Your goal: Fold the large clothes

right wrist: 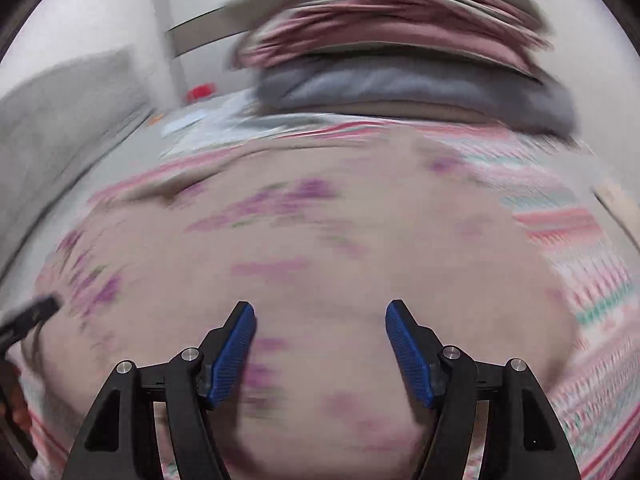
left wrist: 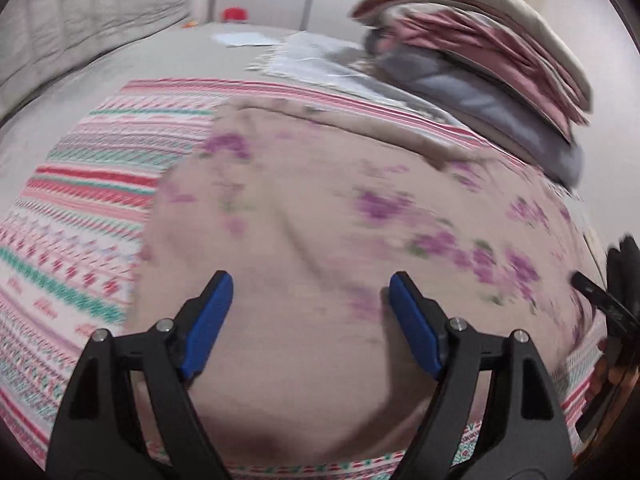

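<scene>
A beige garment with purple flowers lies spread flat on a striped pink, red and teal sheet. My left gripper hangs open over its near part, blue pads apart, nothing between them. In the right wrist view the same garment fills the middle, blurred by motion. My right gripper is open above it and holds nothing. The other gripper shows as a dark shape at the right edge of the left view and at the left edge of the right view.
A stack of folded clothes, pink, grey and cream, sits at the far right of the bed. A clear plastic bag and papers lie behind the garment. A grey pillow stands at the far left. A red object is at the back.
</scene>
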`<state>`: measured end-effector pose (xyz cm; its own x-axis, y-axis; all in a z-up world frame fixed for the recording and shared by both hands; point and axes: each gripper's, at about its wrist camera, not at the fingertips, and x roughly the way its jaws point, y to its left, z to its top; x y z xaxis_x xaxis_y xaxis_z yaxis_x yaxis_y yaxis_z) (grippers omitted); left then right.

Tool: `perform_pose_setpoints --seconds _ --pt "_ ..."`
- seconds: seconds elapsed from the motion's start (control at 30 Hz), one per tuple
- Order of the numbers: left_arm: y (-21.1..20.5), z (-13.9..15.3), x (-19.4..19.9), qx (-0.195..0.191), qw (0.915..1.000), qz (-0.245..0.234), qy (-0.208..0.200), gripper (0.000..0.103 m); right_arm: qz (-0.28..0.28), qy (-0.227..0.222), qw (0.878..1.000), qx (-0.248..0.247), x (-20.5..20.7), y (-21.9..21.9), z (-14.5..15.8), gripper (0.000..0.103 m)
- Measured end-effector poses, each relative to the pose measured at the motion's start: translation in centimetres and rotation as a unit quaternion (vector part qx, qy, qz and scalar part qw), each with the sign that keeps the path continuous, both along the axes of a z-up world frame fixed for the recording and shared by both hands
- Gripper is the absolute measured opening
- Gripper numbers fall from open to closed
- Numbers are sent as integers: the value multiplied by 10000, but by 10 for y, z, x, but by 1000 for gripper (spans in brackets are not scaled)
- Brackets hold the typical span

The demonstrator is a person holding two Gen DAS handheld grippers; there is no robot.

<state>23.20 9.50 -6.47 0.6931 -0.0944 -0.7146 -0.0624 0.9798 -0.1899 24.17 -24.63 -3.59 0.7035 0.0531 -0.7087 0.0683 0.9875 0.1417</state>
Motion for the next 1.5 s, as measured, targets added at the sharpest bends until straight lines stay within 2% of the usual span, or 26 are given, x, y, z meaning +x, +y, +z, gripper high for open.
perform_pose_setpoints --seconds 0.07,0.2,0.37,0.5,0.7,1.0,1.5 --pt "2 5 -2 141 9998 159 39 81 -387 6 9989 281 -5 -25 7 70" --pt "-4 7 -15 295 9985 386 261 89 -759 -135 9970 81 -18 -36 27 70" --pt "-29 11 -36 378 9979 283 452 101 -587 -146 9979 236 -42 -27 40 81" --pt "-52 8 -57 508 9968 184 591 101 -195 170 9997 8 -59 3 41 86" --pt "-83 1 -84 756 9952 118 611 102 140 510 9980 -331 -82 33 34 87" --pt "-107 8 -104 747 9954 -15 600 102 169 477 9962 -706 -107 44 40 87" --pt "-117 1 -107 768 9945 -42 716 102 292 659 9943 -781 -106 49 30 87"
